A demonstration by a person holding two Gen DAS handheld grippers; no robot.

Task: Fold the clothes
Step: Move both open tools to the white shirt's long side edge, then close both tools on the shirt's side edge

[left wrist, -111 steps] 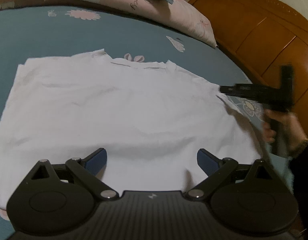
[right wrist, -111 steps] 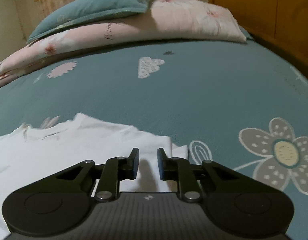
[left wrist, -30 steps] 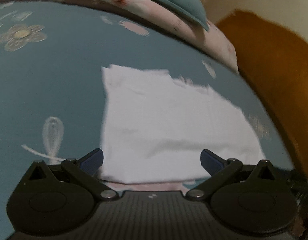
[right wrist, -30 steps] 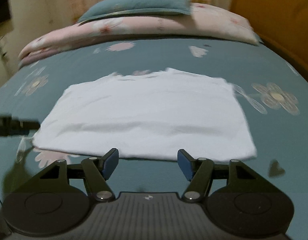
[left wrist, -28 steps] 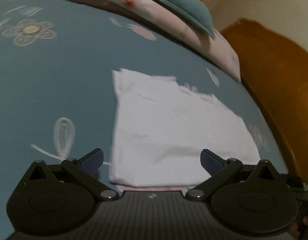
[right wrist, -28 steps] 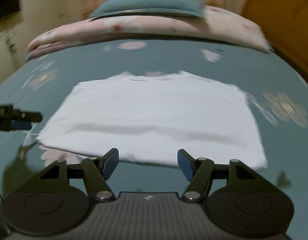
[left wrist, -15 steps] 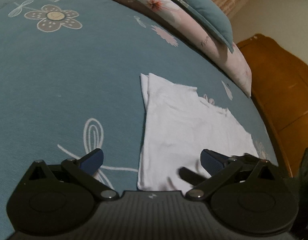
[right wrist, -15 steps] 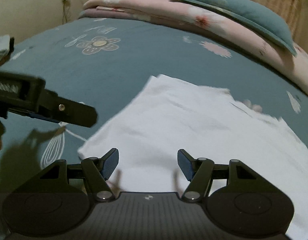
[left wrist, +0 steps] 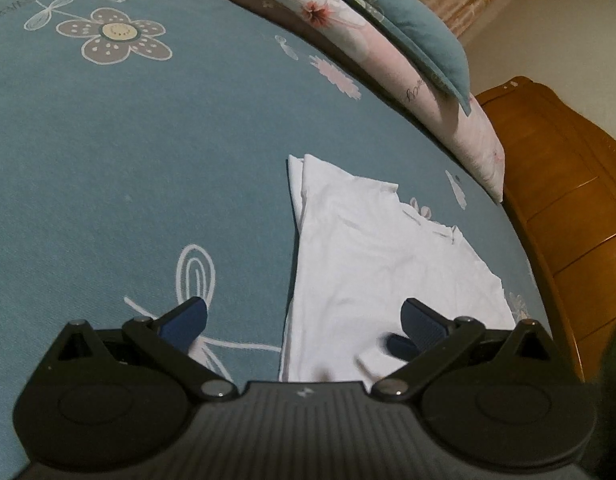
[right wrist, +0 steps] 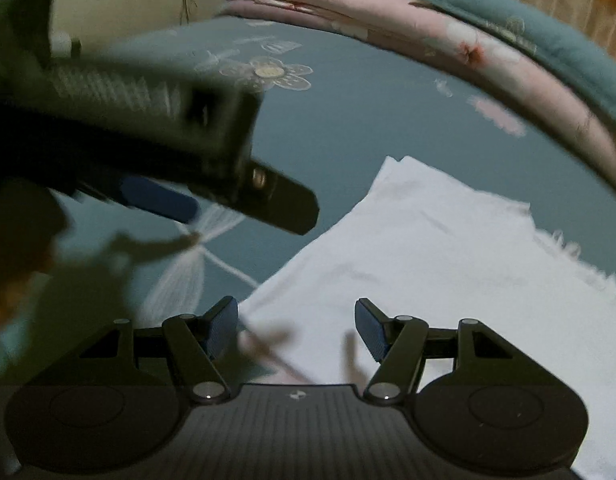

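Observation:
A white garment lies folded flat in a rectangle on the teal flowered bedsheet. My left gripper is open, low over the garment's near left corner, whose edge runs between its fingers. One blue fingertip of the right gripper pokes in just behind my right-hand finger. In the right wrist view the right gripper is open over the same near corner of the garment, nothing pinched. The left gripper looms blurred close at the upper left.
A pink floral pillow with a teal pillow on top runs along the head of the bed. A brown wooden cabinet stands along the right side. Bare sheet stretches left of the garment.
Both grippers have swung towards the garment's left end and come close together. The right gripper moved left and rolled; the left one now fills its upper left view. Both jaws stayed open.

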